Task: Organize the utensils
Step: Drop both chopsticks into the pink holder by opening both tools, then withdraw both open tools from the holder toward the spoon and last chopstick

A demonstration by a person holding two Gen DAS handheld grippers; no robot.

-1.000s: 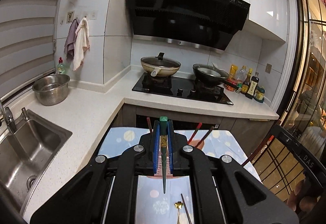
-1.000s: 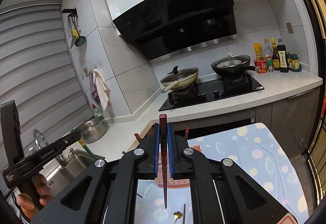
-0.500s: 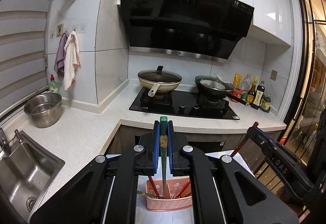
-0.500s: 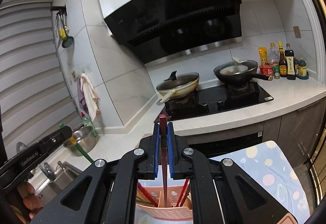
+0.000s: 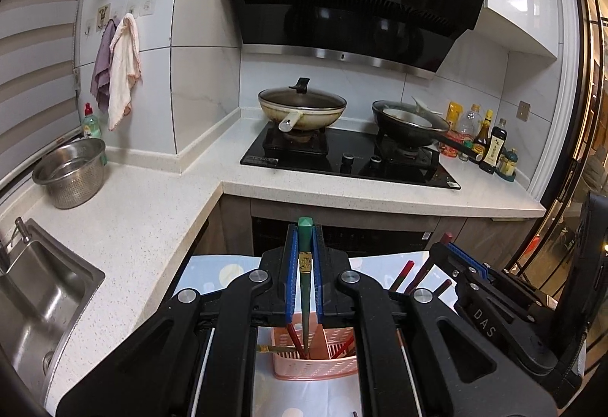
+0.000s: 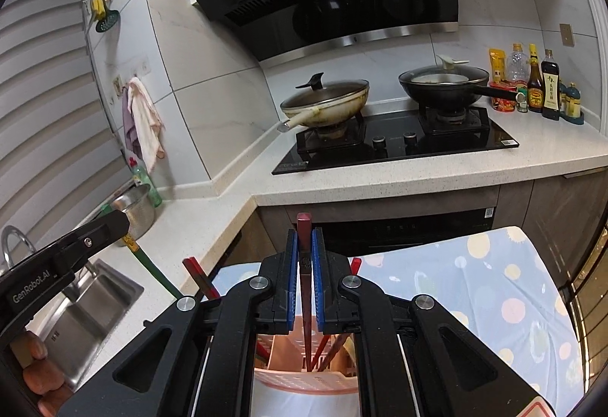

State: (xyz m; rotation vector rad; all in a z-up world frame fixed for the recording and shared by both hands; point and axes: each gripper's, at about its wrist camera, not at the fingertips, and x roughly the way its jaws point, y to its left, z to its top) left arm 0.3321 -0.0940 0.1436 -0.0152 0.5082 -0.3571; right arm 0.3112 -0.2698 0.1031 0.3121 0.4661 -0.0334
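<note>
At the far left of the left wrist view a steel sink is set into the pale surface, with a perforated metal bowl beyond it. In the middle, the left gripper has its blue fingers narrow, clamped on a green chopstick whose lower tip points down into the pink basket. The basket stands on a cloth with pale dots and already holds several red chopsticks leaning to the right. Further right, in the right wrist view, the right gripper also has its fingers narrow, gripping a dark red chopstick that reaches down into the same basket. A hob with two lidded pans sits behind.
</note>
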